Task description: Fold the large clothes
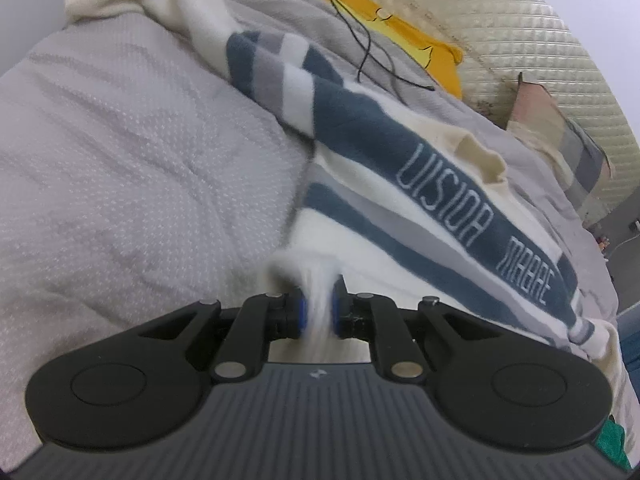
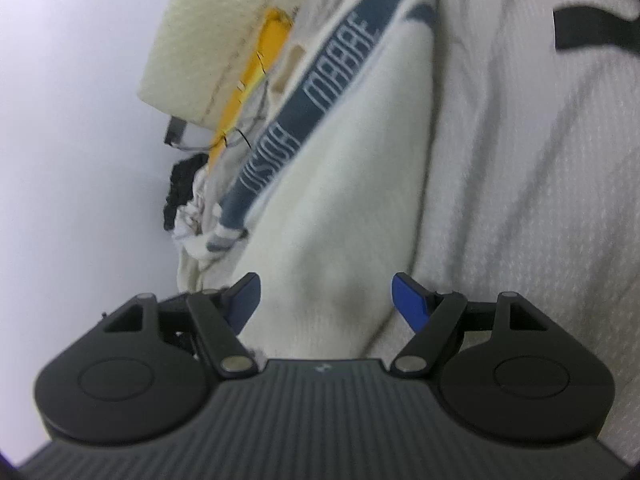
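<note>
On the bed, left to right:
Bedspread (image 1: pixel 120 160): pale grey, dotted weave, rumpled, filling the left of the left wrist view and the right of the right wrist view
Sweater (image 1: pixel 400 208): cream with dark blue and grey stripes and pale lettering on one blue band; lies across the bedspread, running from the far left corner down toward the near right; one cream sleeve trails off at the top left
Left tongs (image 1: pixel 318 312): blue pads drawn almost together, pinching a bunched fold of the sweater's cream edge; the fabric between them is streaked with blur
Black cable (image 1: pixel 368 40): thin, looping over the grey cover beyond the sweater
Yellow cloth (image 1: pixel 420 40): flat at the far side, next to a cream quilted headboard (image 1: pixel 520 40)
Right tongs (image 2: pixel 326 304): blue pads standing wide apart, gripping nothing; the cream body of the sweater (image 2: pixel 340 200) lies below and between them, contact unclear
</note>
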Tool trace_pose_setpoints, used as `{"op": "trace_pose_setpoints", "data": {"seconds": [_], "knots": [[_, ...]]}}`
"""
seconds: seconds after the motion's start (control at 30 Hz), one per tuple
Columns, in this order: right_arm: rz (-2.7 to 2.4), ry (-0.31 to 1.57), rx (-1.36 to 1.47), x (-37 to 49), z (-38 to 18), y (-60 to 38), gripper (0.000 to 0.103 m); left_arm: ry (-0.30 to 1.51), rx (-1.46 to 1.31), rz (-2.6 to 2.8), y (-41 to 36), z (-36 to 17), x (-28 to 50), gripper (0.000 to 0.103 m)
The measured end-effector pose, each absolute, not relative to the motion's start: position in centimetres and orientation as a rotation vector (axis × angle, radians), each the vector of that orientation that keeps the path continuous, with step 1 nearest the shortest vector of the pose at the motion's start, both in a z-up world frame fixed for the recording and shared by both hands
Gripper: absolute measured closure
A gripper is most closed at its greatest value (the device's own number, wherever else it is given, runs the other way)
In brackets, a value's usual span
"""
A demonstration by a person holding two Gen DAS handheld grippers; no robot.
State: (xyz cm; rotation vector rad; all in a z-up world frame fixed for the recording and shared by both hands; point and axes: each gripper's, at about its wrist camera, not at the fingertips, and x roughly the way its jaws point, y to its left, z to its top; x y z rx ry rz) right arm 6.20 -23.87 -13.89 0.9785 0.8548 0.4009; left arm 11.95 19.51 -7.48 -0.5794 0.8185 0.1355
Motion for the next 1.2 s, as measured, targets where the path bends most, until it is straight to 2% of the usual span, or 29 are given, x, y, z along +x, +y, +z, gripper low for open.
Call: {"op": "trace_pose_setpoints", "data": {"seconds": [0.37,0.53,0.57,0.6,0.63,0.67,0.73,0.83,1.2], "knots": [[0.394,0.973,0.87,9.0,-16.2,-19.9,0.03,0.83,-0.685,0.118,20.9,-9.8,13.4,0.089],[0.381,0.931,0.856,10.3,-16.9,-18.0,0.028,0.82,-0.735,0.116,21.4,-10.5,13.4,0.089],[0.393,0.916,0.844,10.2,-16.7,-17.8,0.032,0.817,-0.744,0.117,21.5,-10.5,13.3,0.089],[0.413,0.898,0.822,10.2,-16.2,-17.6,0.05,0.813,-0.754,0.118,21.5,-10.5,13.2,0.089],[0.435,0.879,0.811,10.2,-15.8,-17.5,0.059,0.809,-0.767,0.121,21.5,-10.5,13.1,0.089],[0.449,0.859,0.811,10.2,-15.3,-17.5,0.062,0.804,-0.779,0.123,21.5,-10.4,13.0,0.089],[0.47,0.819,0.8,10.1,-14.4,-17.4,0.078,0.792,-0.805,0.122,21.5,-10.2,12.4,0.089],[0.469,0.766,0.761,9.6,-12.6,-17.9,0.084,0.766,-0.818,0.095,21.4,-9.1,10.6,0.089],[0.351,0.699,0.714,3.5,-5.6,-24.5,0.087,0.763,-0.844,-0.129,18.5,-2.8,-0.5,0.091]]}}
